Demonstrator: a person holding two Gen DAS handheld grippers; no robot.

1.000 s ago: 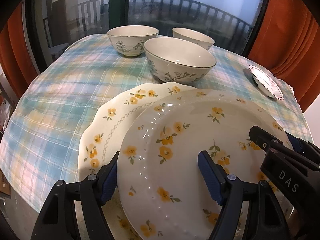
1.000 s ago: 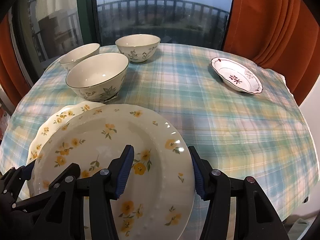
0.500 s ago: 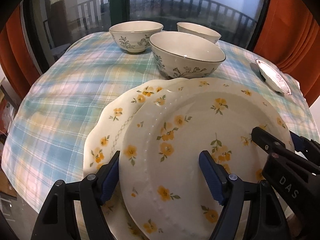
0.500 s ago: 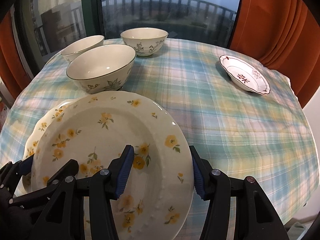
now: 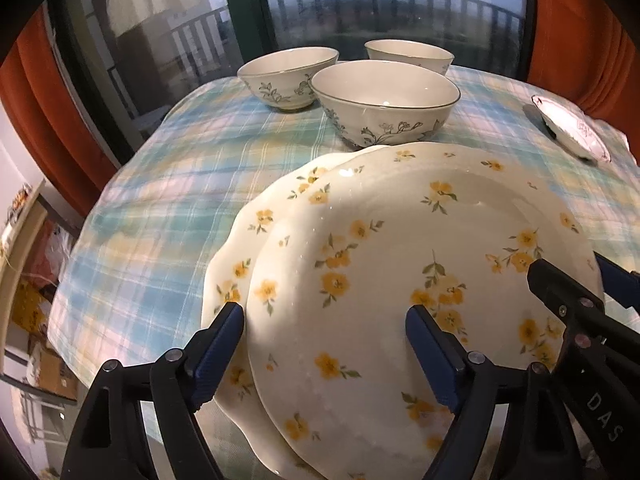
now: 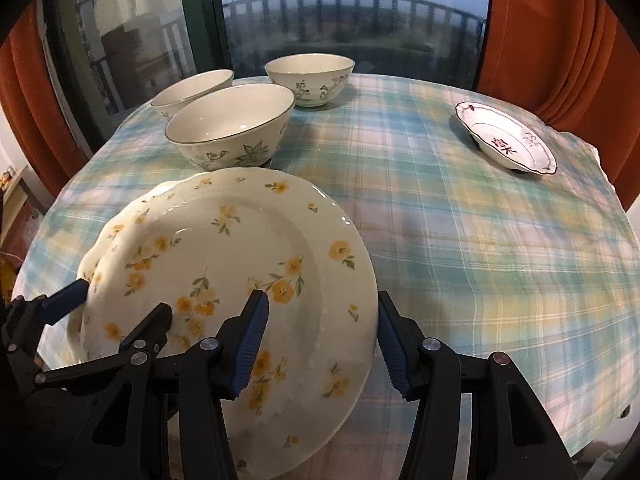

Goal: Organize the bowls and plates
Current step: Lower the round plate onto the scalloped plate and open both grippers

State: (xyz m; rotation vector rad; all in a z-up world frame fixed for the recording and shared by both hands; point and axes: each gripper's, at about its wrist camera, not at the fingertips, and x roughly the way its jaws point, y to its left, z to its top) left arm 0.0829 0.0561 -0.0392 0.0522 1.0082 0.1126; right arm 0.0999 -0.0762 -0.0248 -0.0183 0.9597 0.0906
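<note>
Up close in the left wrist view, we read the white letters "DAS" on the black body of the right gripper [image 5: 600,284], which reaches in from the right side. Our left gripper [image 5: 328,356] has its fingers spread wide astride the left rim of the top plate [image 5: 400,248]; they have just been opening further, and the pads do not press the china. This top plate is cream with scattered yellow flowers and green leaves, and it lies tilted on the lower plate [image 5: 236,248], a scalloped one in the same pattern, at the near edge of the worktop [image 5: 160,208], which is covered by a blue, yellow and pink plaid cloth. Toward the far edge stand three empty bowls: the front bowl [image 5: 384,104] just behind the plates, the left bowl [image 5: 288,76] and the back bowl [image 5: 408,54], all cream with grey-green sprigs. A small dish [image 5: 572,128] sits near the right edge.

Over in the right wrist view, the right gripper [image 6: 320,344] straddles the right rim of the top plate [image 6: 240,260]; one pad lies on the plate's face, the other stands at its outer edge, and we cannot tell whether they pinch it. The left gripper [image 6: 116,308] shows at the plate's left side. The small dish [image 6: 508,140], white with a dark red rim line, carries a red mark we cannot read. The bowls [image 6: 232,124] hold nothing.
</note>
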